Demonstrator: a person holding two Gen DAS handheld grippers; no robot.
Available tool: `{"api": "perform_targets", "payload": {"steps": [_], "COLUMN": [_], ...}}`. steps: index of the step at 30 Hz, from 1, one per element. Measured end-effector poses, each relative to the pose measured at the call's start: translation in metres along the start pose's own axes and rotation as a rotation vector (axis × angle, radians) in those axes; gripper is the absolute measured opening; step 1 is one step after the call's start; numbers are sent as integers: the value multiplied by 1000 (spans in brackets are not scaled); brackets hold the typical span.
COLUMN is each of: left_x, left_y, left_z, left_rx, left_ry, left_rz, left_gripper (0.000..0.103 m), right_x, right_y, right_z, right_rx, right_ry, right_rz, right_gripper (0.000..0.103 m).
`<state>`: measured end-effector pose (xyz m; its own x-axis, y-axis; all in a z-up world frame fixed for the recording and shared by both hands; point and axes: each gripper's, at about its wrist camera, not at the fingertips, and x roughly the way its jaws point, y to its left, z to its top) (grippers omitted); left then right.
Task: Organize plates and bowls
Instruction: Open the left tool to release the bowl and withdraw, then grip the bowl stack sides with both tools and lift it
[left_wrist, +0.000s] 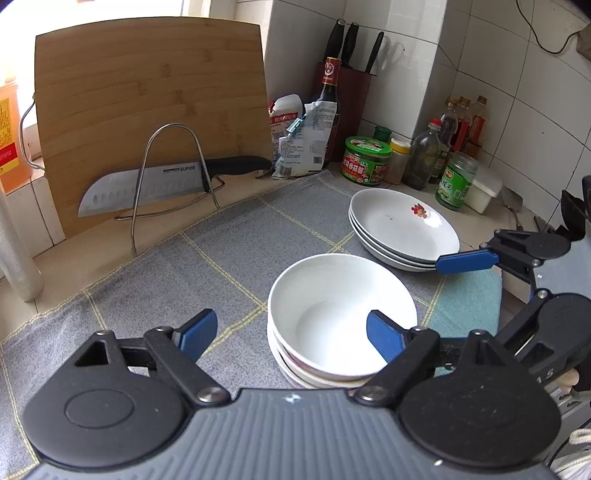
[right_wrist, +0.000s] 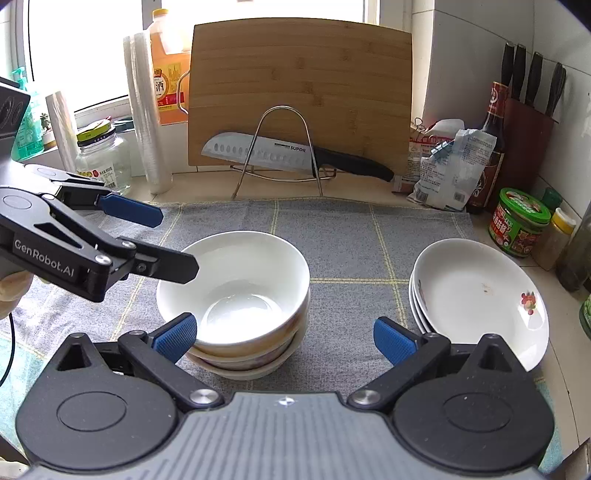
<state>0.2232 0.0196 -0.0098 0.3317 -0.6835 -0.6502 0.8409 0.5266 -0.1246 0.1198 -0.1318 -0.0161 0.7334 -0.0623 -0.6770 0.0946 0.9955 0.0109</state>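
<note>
A stack of white bowls (left_wrist: 332, 310) (right_wrist: 240, 280) stands on the grey checked cloth (left_wrist: 221, 258) (right_wrist: 351, 240). Right of it lies a stack of white plates (left_wrist: 402, 225) (right_wrist: 476, 295) with a small red flower print. My left gripper (left_wrist: 291, 334) (right_wrist: 177, 243) is open at the bowls' left side. One of its fingers (right_wrist: 177, 264) hangs over the top bowl's rim and the other stays outside; neither presses on it. My right gripper (right_wrist: 284, 339) is open in front of the bowls with only cloth between its pads. In the left wrist view one of its blue fingers (left_wrist: 465, 260) reaches the plates' near edge.
Behind the cloth a bamboo cutting board (right_wrist: 299, 92) leans on the wall, with a large knife (right_wrist: 280, 151) in a wire rack. Jars, sauce bottles and a knife block (right_wrist: 528, 122) crowd the right back corner. Film rolls and a glass jar (right_wrist: 105, 158) stand at the back left.
</note>
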Motion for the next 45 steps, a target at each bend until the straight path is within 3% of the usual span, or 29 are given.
{"api": "perform_targets", "payload": {"steps": [5, 10, 17, 23, 27, 33, 40, 45], "left_x": [-13, -16, 11, 34, 43, 51, 60, 63], "left_y": [-2, -11, -35, -42, -49, -50, -48, -40], "left_z": [-17, -38, -62, -71, -73, -72, -70, -66], "left_rx": [38, 30, -41, -155, -167, -191, -76, 5], "left_ry": [11, 50, 133, 147, 147, 172, 197, 202], "left_rz": [-1, 15, 127, 228, 281, 286, 260, 191], "left_gripper": [93, 97, 97, 97, 97, 97, 102, 102], "right_x": [-13, -10, 42, 72, 81, 88, 94, 94], "right_y": [-1, -7, -27, -37, -41, -38, -37, -36], "right_z": [-6, -21, -30, -31, -30, -31, -28, -28], "right_rx": [-47, -129, -229, -354, -435, -503, -477, -463], "right_ry": [-7, 41, 140, 177, 182, 186, 205, 205], "right_rz": [11, 47, 164, 274, 334, 376, 388, 379], "right_gripper": [103, 103, 103, 103, 103, 103, 103, 103]}}
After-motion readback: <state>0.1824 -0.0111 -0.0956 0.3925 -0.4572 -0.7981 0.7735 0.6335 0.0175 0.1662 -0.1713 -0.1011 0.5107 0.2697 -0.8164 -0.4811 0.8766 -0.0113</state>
